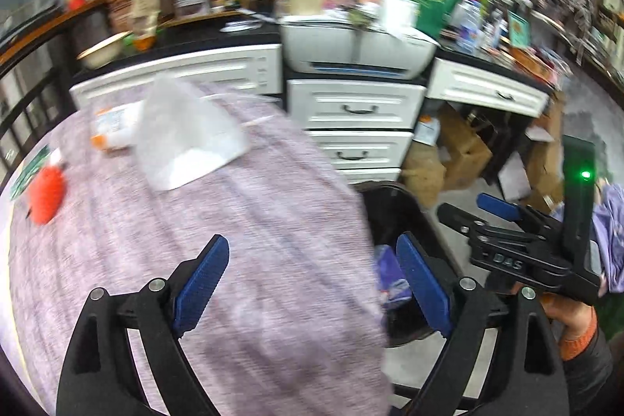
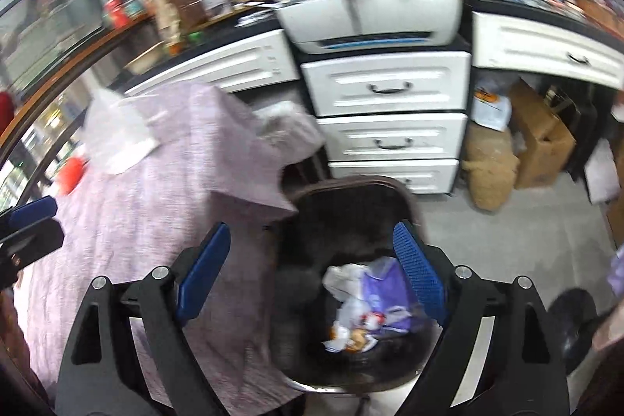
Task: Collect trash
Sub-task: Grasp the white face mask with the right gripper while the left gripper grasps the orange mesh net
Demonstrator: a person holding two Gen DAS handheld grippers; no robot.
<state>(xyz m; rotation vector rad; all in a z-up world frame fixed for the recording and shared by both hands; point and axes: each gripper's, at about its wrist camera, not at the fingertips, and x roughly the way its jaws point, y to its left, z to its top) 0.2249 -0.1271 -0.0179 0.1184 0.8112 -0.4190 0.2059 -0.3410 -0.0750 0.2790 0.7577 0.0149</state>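
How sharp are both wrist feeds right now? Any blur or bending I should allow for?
Left wrist: tablecloth and clear bag smeared by motion blur; jaws crisp. Right wrist: bin trash soft, drawers bowed by fisheye, corners black.

Two fisheye views, each mounted behind a gripper's fingers and angled downward. The left view is held over the cloth-covered table (image 1: 241, 221); the right over the black bin (image 2: 351, 221). White drawers (image 1: 357, 112) are shared.

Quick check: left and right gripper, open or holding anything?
Left gripper: open, holding nothing.
Right gripper: open, empty, over the bin.
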